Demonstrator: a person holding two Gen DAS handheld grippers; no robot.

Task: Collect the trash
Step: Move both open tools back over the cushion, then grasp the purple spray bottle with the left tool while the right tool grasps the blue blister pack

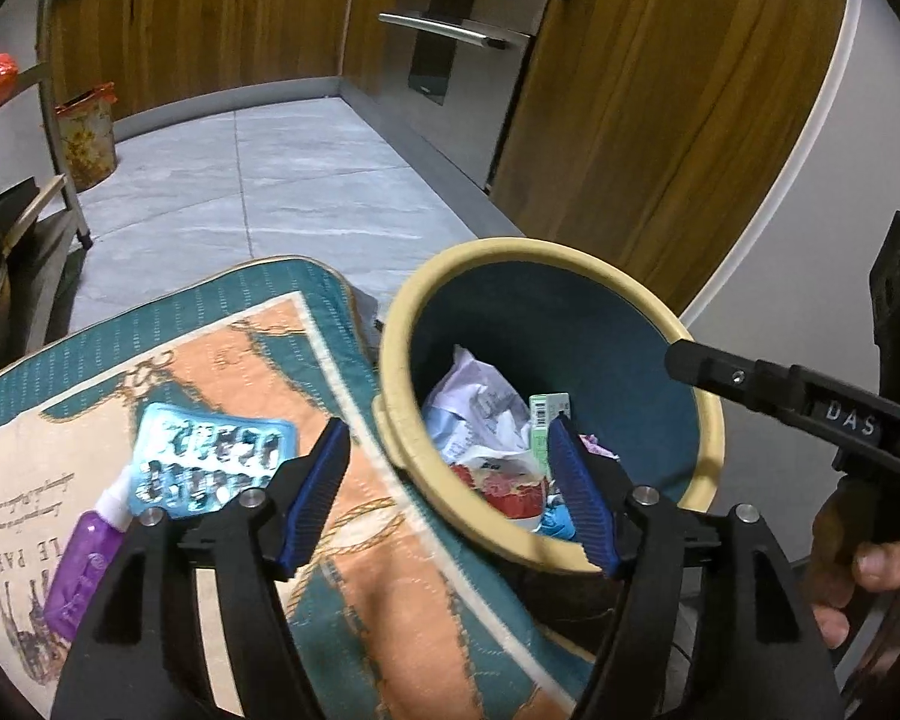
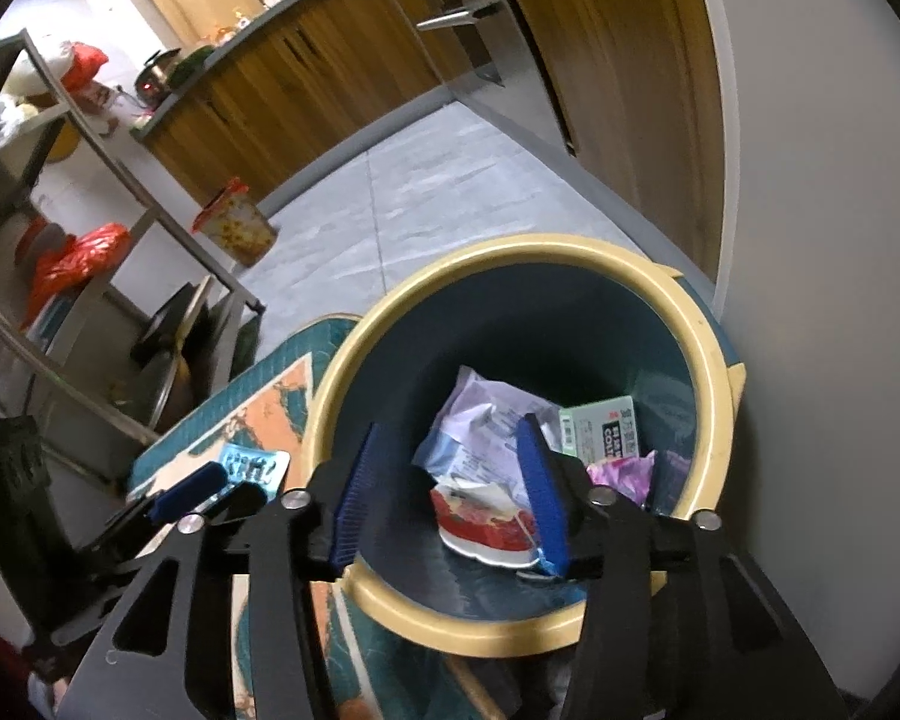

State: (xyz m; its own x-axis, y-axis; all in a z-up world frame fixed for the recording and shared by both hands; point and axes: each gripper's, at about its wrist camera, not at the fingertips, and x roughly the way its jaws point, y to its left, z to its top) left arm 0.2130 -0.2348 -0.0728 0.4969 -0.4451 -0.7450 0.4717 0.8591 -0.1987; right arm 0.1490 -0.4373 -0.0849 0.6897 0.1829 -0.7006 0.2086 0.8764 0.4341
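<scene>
Several wrappers already lie in the bin [image 2: 714, 360] at the desk's edge; a blister pack [image 1: 210, 462] and purple tube [image 1: 84, 564] remain on the desk mat [image 1: 390, 600]. The left claw [image 1: 450, 492] and right claw [image 2: 450, 492] both stand spread, empty.
</scene>
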